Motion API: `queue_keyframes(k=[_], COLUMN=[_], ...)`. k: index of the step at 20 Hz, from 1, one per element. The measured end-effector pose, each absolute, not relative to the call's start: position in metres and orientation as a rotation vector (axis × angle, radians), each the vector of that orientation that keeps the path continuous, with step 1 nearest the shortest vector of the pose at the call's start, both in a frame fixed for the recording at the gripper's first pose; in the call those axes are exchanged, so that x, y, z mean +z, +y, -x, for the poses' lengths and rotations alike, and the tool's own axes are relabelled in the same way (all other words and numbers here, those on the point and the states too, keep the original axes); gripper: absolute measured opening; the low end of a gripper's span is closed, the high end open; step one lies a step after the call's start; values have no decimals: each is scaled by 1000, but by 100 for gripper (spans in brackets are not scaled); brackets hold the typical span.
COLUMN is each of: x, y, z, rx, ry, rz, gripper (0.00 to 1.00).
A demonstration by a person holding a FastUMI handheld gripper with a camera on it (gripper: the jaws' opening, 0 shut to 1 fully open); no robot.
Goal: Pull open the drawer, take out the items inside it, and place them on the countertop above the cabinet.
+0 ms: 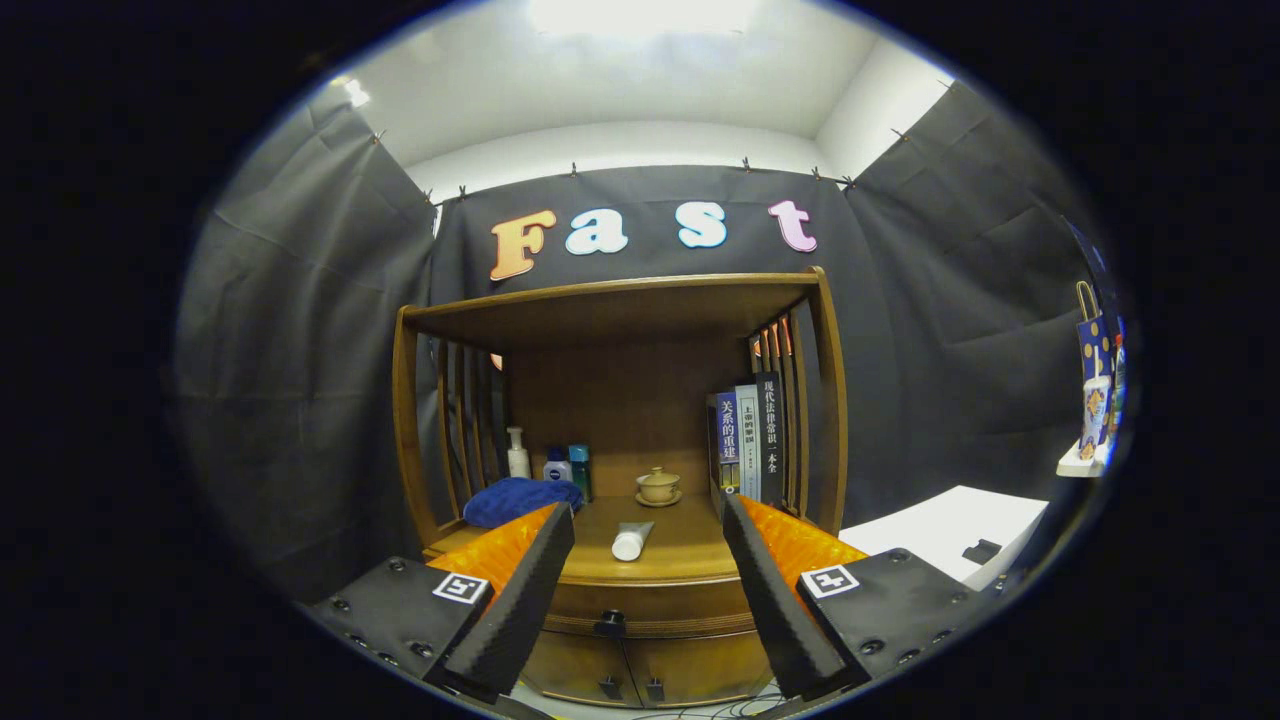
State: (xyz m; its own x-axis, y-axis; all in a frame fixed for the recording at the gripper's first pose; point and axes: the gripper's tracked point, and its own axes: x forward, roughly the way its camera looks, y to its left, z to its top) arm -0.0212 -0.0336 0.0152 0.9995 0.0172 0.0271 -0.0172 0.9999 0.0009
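A wooden cabinet [620,320] stands against the booth wall, straight ahead of my gripper [648,515]. Its drawer [650,605] is closed, with a dark knob [610,623] low between my fingers. On the countertop [690,550] above it lies a white tube [630,541], just ahead of my fingers. My gripper is open, its fingers spread wide with nothing between them, a short way in front of the cabinet.
On the countertop sit a blue cloth [522,499], bottles [550,462], a small teapot on a saucer [658,487] and upright books [748,440]. Two lower doors [640,675] sit below the drawer. A white table [950,535] stands to the right.
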Motion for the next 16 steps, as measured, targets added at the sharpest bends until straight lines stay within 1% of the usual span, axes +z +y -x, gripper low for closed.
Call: queue_keyframes(k=[16], x=[13], y=[-29], z=[17], rx=[24], ry=[-21], rz=[1], gripper=[98])
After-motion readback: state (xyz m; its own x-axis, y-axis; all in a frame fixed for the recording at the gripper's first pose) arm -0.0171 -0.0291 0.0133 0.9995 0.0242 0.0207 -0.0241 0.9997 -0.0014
